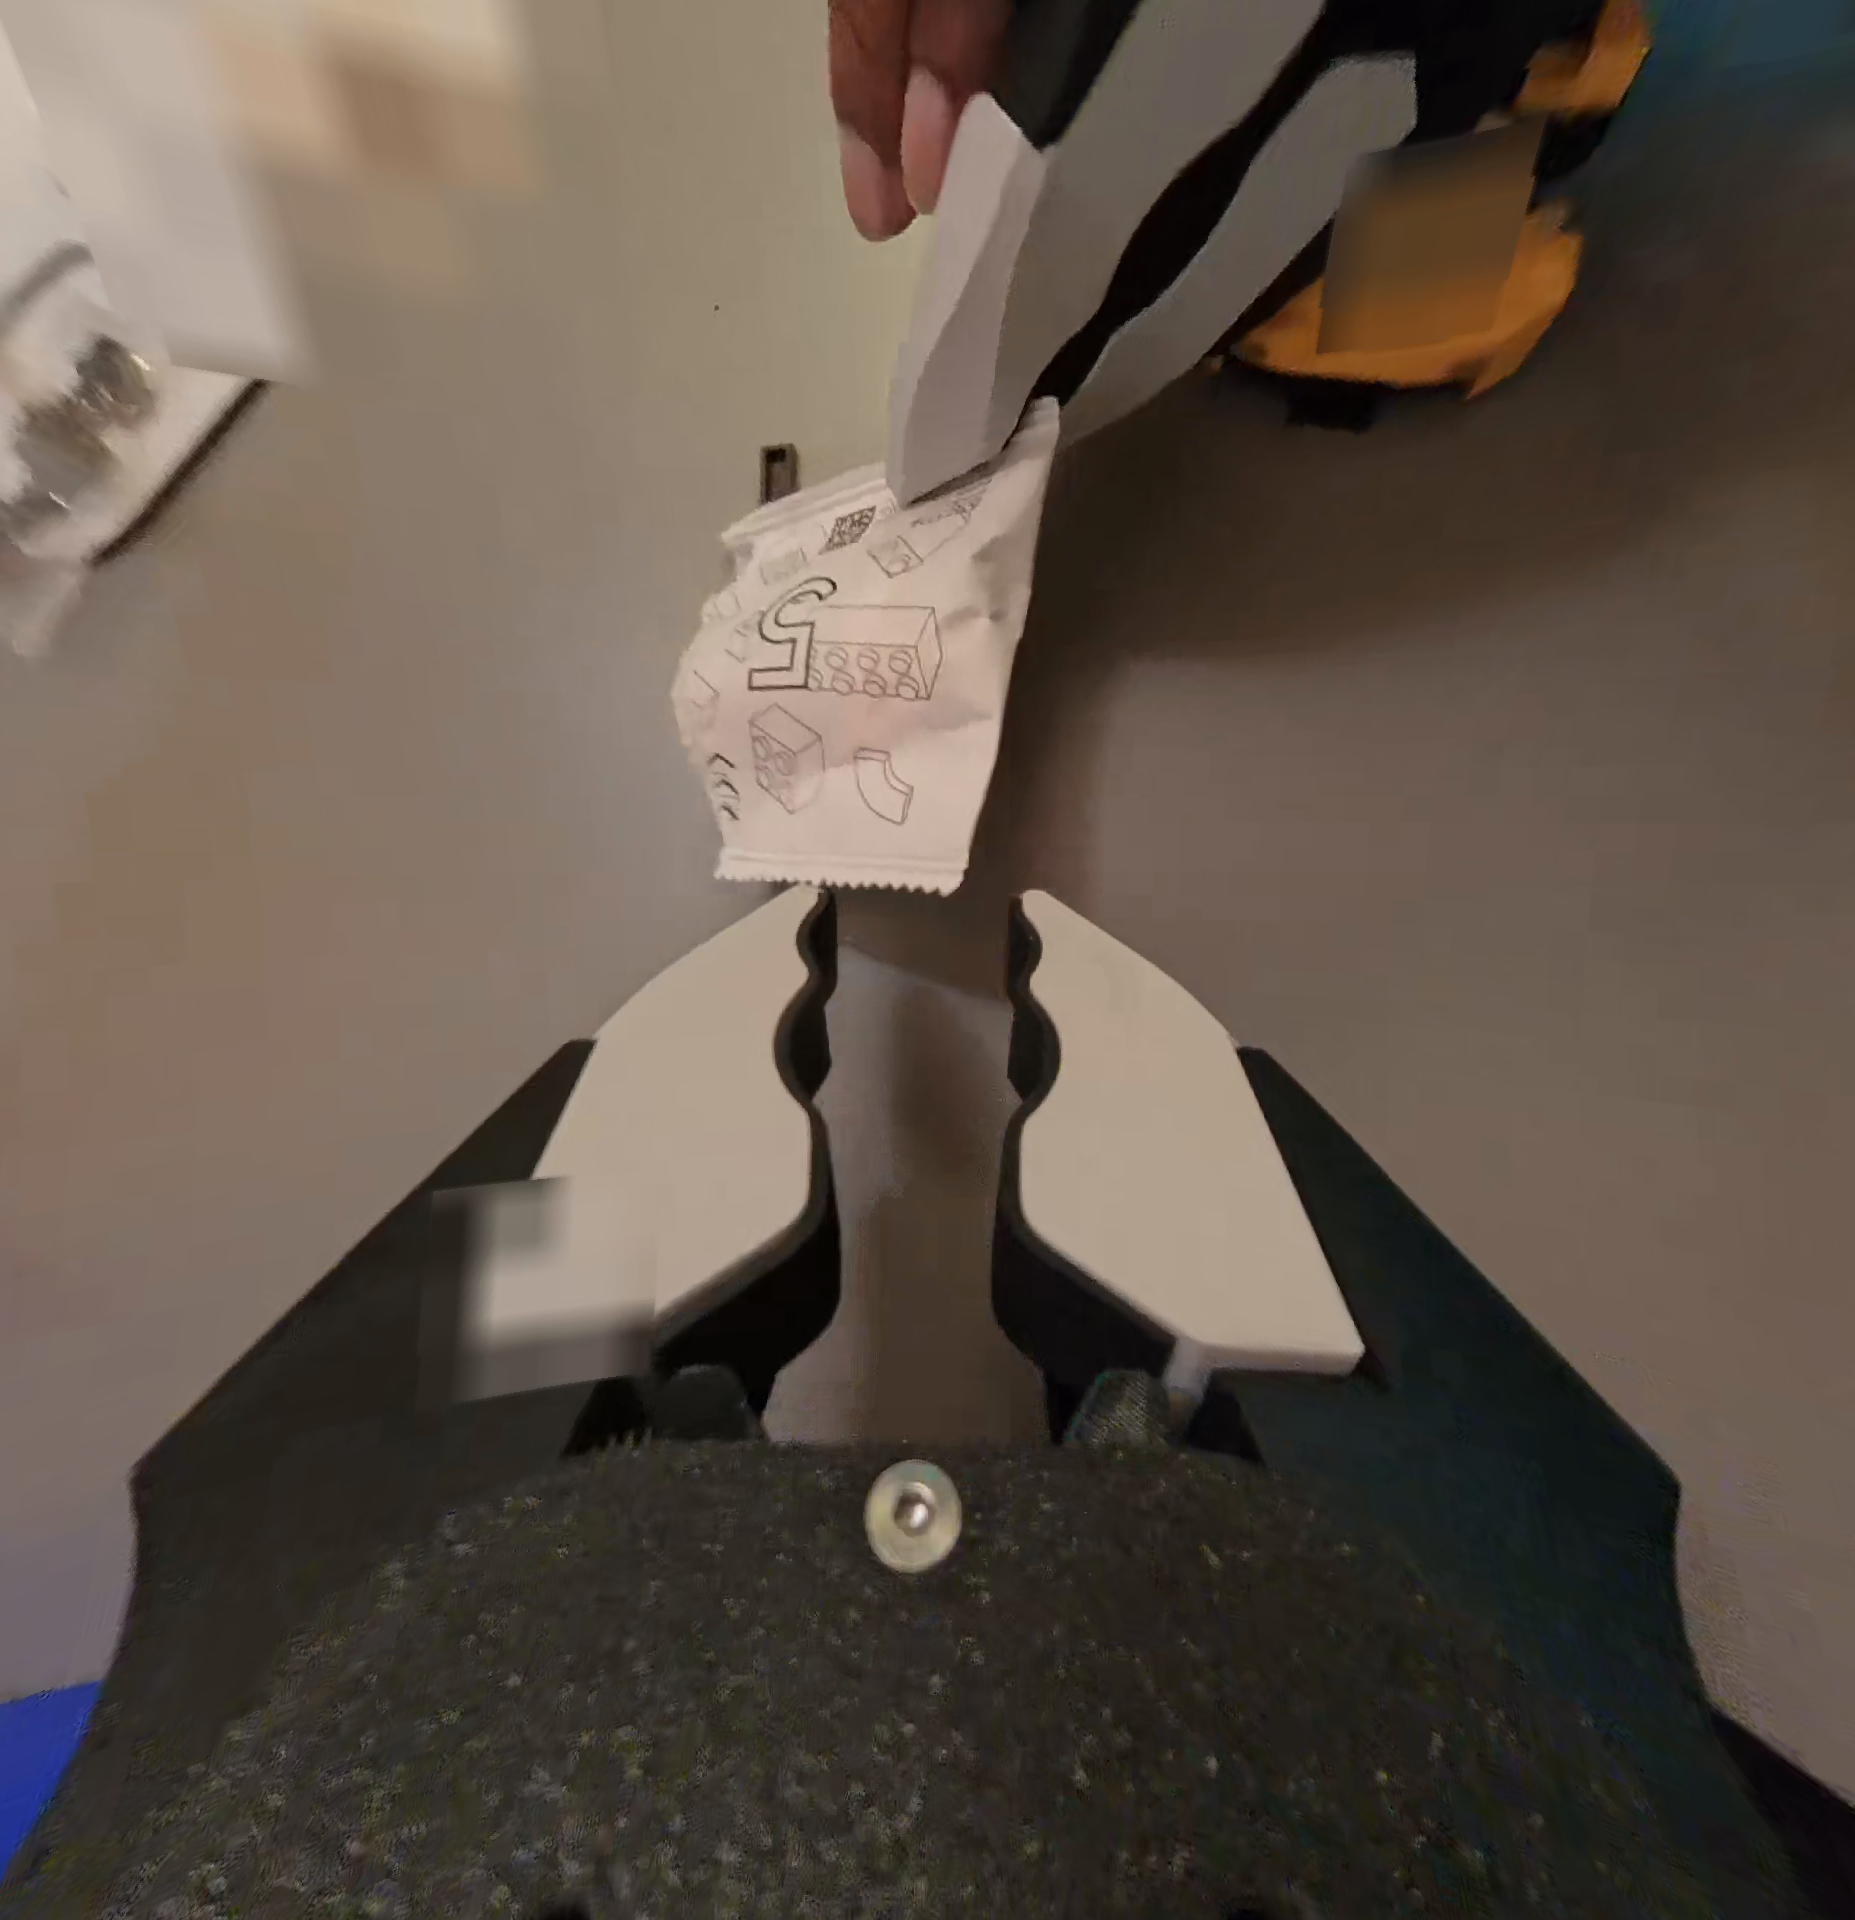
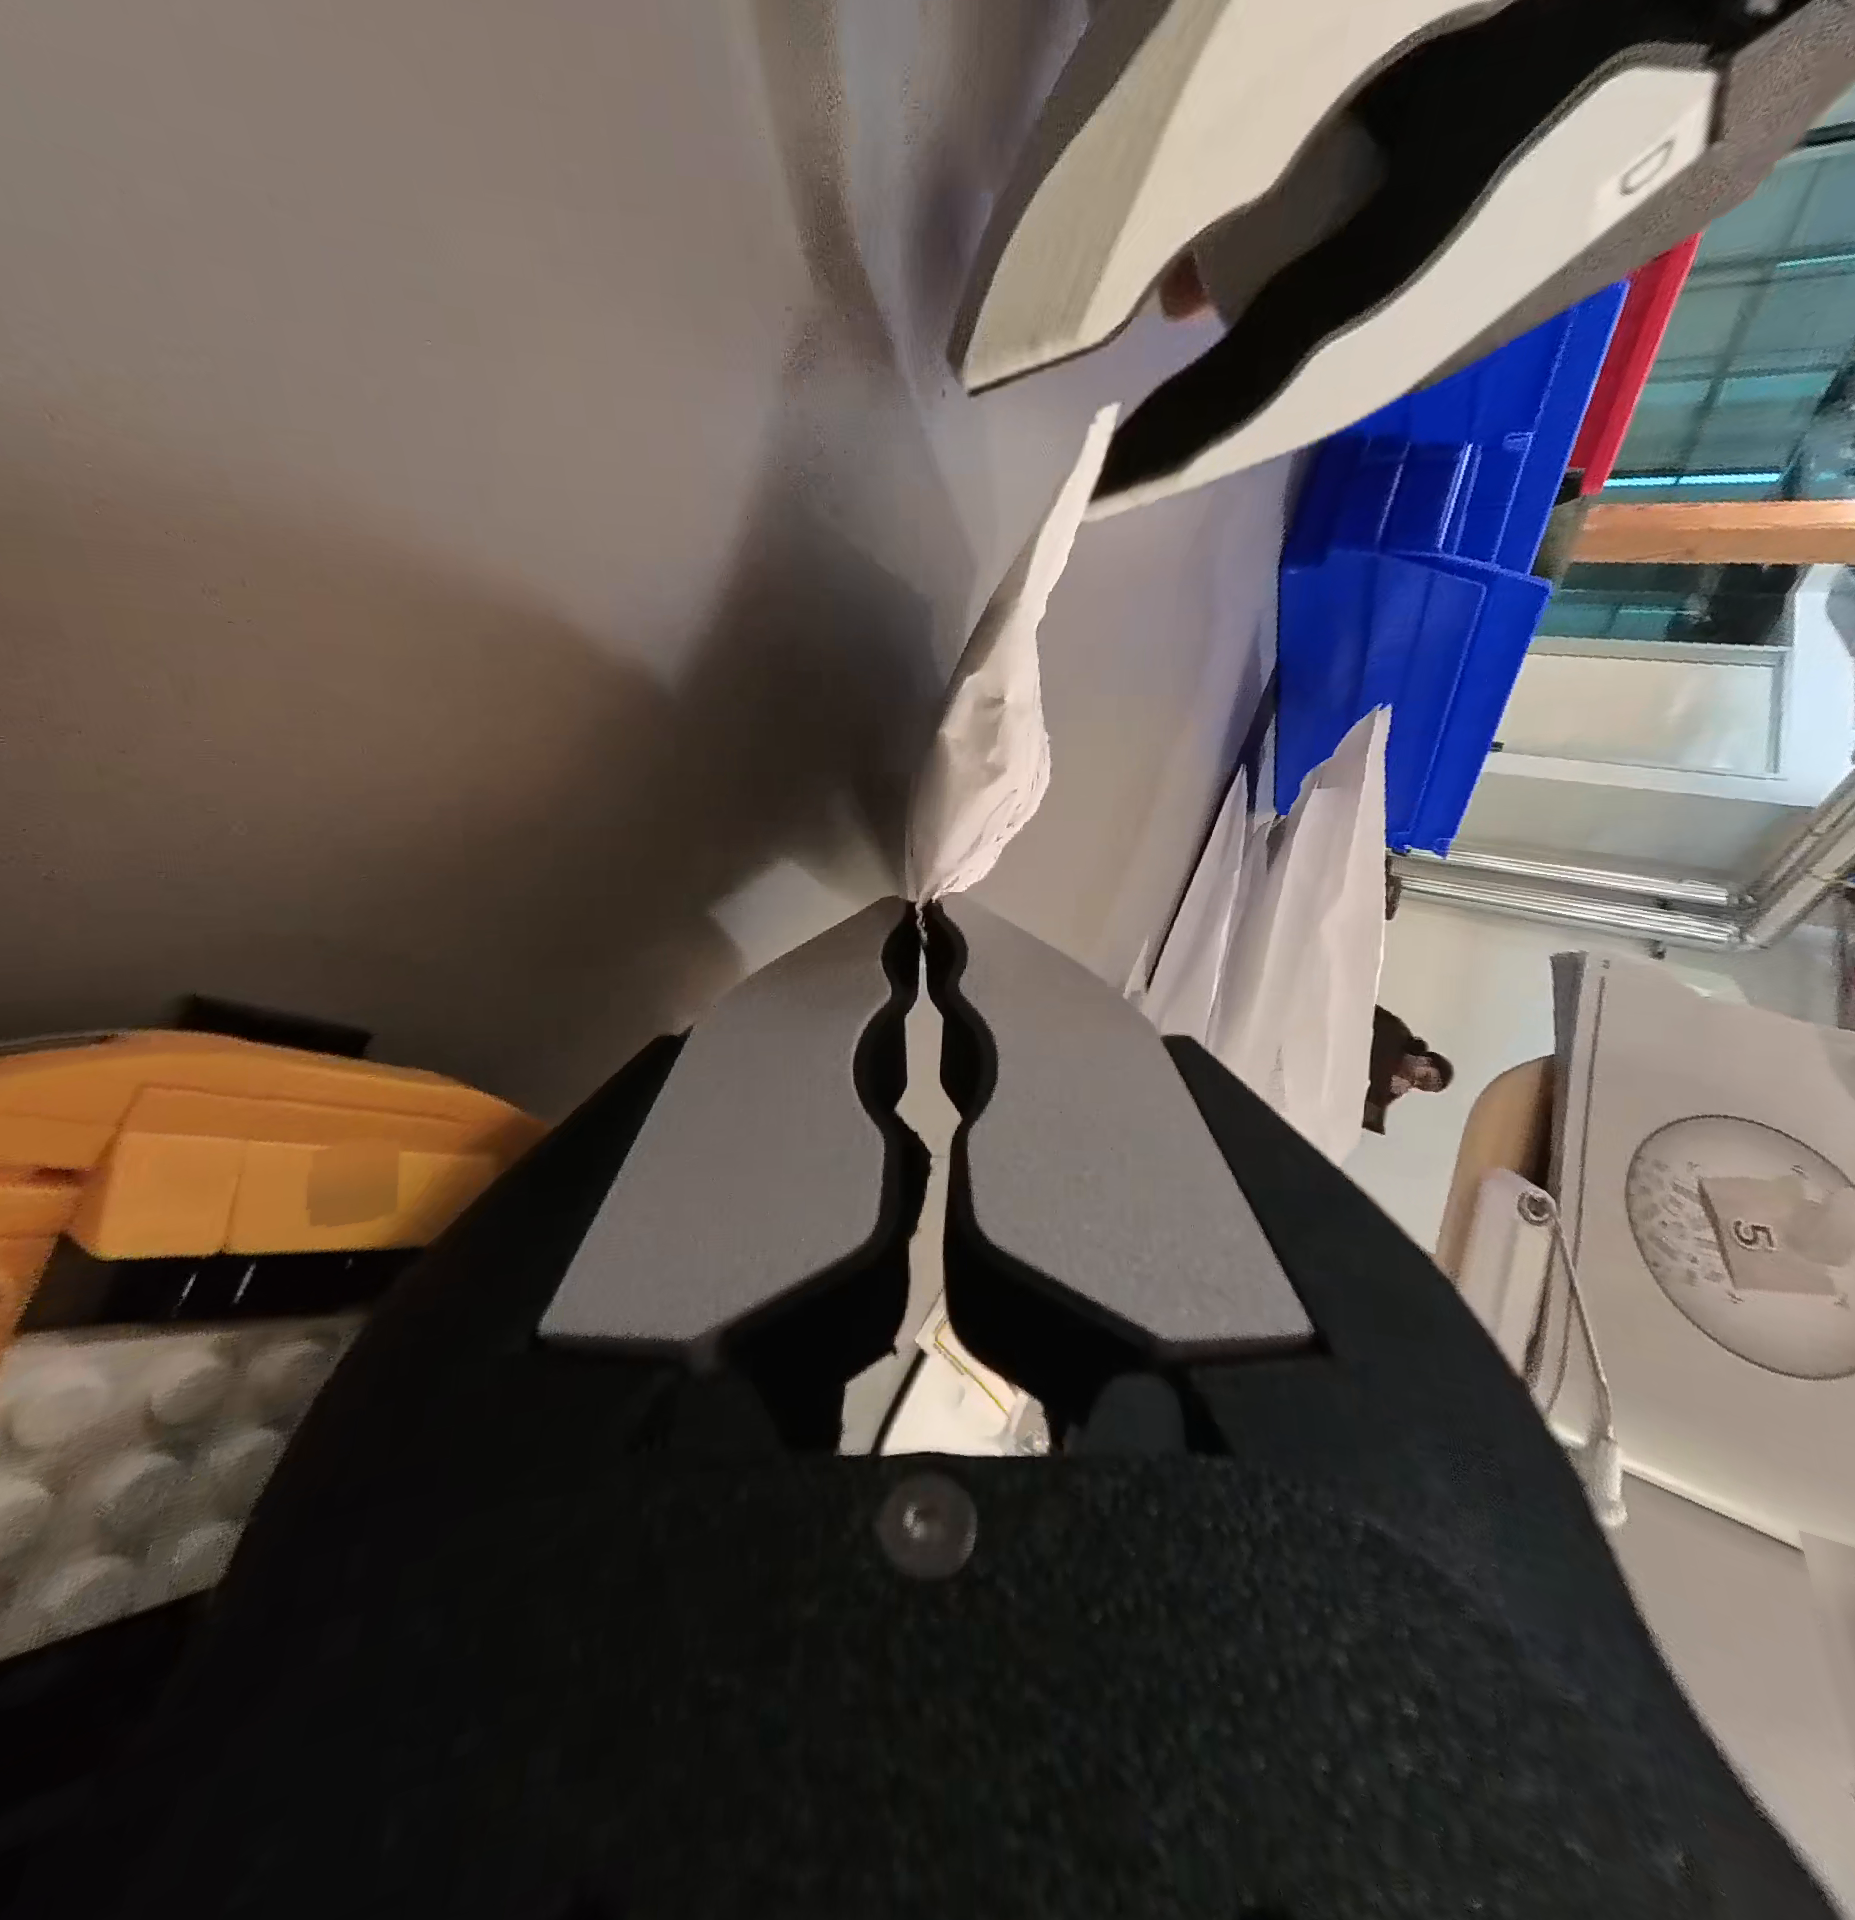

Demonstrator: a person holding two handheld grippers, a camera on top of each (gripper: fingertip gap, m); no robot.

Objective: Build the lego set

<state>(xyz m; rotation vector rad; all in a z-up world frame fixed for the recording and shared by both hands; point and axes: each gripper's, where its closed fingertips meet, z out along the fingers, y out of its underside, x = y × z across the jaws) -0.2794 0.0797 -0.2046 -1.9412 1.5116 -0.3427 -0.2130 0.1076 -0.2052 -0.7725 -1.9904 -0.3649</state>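
The right tongs (image 2: 921, 914) are pinching one corner of a white paper bag (image 1: 850, 707) between closed tips, holding it in the air over the grey table (image 1: 383, 831). The left tongs (image 1: 921, 914) are standing open and empty, their tips just beside the bag's crimped edge. Farther out, a yellow block (image 2: 227, 1164) and blue bins (image 2: 1422, 644) are sitting.

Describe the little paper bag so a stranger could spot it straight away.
Start from the plain grey tabletop that fills the left wrist view. Above it, the right gripper comes in from the top and pinches the paper bag by one corner. It is the only white pouch printed with black brick outlines and edged with zigzag seams.
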